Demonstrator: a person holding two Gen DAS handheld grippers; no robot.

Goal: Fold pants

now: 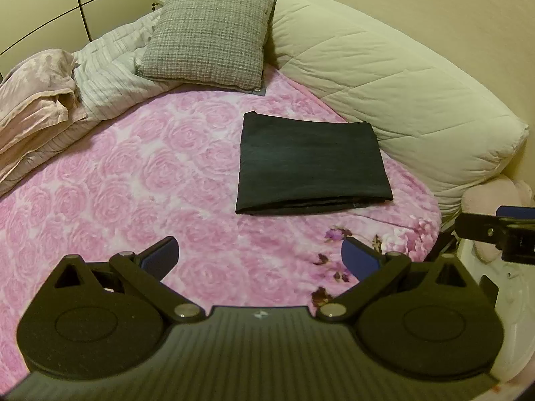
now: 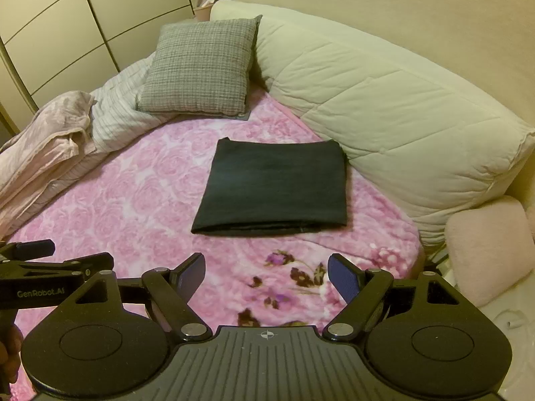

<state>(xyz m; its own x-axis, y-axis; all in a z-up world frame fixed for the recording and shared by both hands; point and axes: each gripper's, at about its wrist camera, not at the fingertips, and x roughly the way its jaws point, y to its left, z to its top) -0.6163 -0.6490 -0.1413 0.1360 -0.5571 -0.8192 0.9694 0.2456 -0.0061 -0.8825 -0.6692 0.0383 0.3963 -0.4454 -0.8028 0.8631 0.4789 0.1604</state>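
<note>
The dark pants [image 1: 309,163] [image 2: 276,187] lie folded into a flat rectangle on the pink rose-pattern blanket [image 1: 133,180] [image 2: 133,200], close to the cream duvet. My left gripper [image 1: 259,255] hovers open over the blanket, well short of the pants' near edge, with nothing between its blue pads. My right gripper [image 2: 265,274] is open too, held back from the pants over the blanket's flower print. Part of the right gripper shows at the right edge of the left wrist view; part of the left one shows at the left edge of the right wrist view.
A grey checked cushion [image 1: 207,36] [image 2: 200,67] leans at the head of the bed. A rolled cream duvet [image 1: 384,77] [image 2: 384,100] runs along the right side. Crumpled striped and pink bedding [image 1: 50,100] [image 2: 60,133] is piled at the left. A pink pillow [image 2: 485,250] sits at the right.
</note>
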